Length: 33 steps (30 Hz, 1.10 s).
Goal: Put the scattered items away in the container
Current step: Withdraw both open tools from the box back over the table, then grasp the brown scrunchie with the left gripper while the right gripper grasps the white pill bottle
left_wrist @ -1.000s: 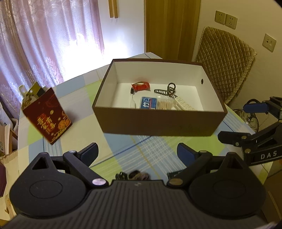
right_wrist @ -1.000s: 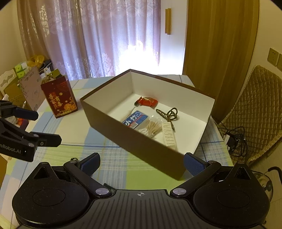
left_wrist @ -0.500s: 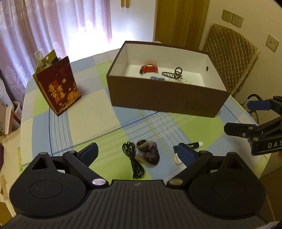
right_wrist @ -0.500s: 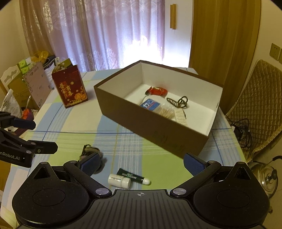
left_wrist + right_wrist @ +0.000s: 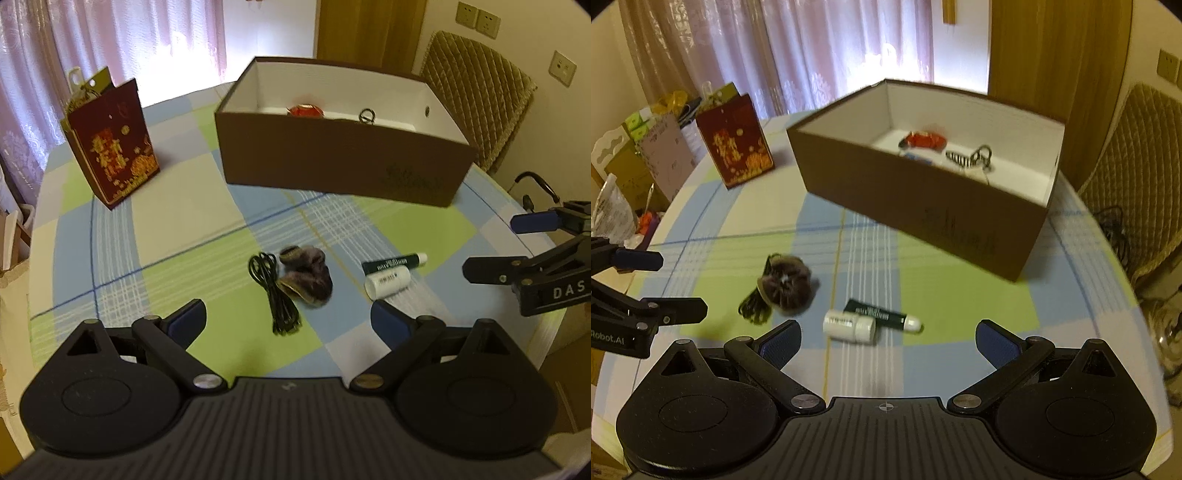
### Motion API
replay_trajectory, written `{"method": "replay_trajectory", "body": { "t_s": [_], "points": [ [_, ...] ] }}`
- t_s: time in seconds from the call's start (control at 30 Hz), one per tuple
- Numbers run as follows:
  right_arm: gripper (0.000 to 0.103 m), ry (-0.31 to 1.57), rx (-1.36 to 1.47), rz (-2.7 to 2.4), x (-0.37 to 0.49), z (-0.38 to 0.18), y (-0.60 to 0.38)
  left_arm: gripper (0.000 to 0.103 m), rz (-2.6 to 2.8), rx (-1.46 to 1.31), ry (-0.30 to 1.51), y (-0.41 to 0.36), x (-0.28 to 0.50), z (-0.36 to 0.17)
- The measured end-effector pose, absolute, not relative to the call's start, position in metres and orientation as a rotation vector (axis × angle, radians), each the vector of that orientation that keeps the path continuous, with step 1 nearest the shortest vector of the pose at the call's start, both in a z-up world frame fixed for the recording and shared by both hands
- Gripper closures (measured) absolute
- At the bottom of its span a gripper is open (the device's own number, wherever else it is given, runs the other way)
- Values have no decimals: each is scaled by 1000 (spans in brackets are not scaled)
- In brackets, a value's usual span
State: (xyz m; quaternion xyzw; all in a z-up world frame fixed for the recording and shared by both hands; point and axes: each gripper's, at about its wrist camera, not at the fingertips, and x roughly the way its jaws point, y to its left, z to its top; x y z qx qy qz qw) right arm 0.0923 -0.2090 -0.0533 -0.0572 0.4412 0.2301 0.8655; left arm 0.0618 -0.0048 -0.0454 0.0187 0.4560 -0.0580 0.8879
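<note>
Four small items lie loose on a checked tablecloth (image 5: 177, 229), in front of an open brown cardboard box (image 5: 332, 166) that already holds a red object (image 5: 306, 110), a dark hair claw (image 5: 971, 157) and a few other small things partly hidden by the box's near wall. From left to right the loose items are a coiled black cable (image 5: 275, 291), a fuzzy dark scrunchie (image 5: 306, 275) touching the cable, and, a little apart, a dark green tube (image 5: 393, 263) with a white cap lying right against a small white bottle (image 5: 388, 282). The tube and bottle lie side by side, long axes running roughly left to right across the table, parallel to the box's near wall. The left gripper (image 5: 288, 319) hovers above the table with its fingers spread wide and empty; the cable and scrunchie sit just ahead of it, between its fingertips. The right gripper (image 5: 886, 341) is likewise spread wide and holds nothing; the bottle and tube lie just ahead of it, slightly left of centre. So the right gripper looks nearer to the tube and bottle, the left to the cable and scrunchie. A red gift bag (image 5: 110, 142) stands upright to the left of the box, well apart from the loose items.
</note>
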Motion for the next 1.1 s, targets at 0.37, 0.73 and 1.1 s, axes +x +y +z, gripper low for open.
{"method": "replay_trajectory", "body": {
  "t_s": [0.37, 0.73, 1.1],
  "points": [
    [0, 995, -43, 478, 100, -87, -214, 17, -126, 23, 991, -8, 66, -75],
    [17, 1021, -43, 502, 117, -103, -198, 25, -147, 35, 1022, -8, 90, -91],
    [39, 1078, -38, 505, 135, -123, -174, 25, -170, 46, 1057, 7, 111, -101]
  ]
}}
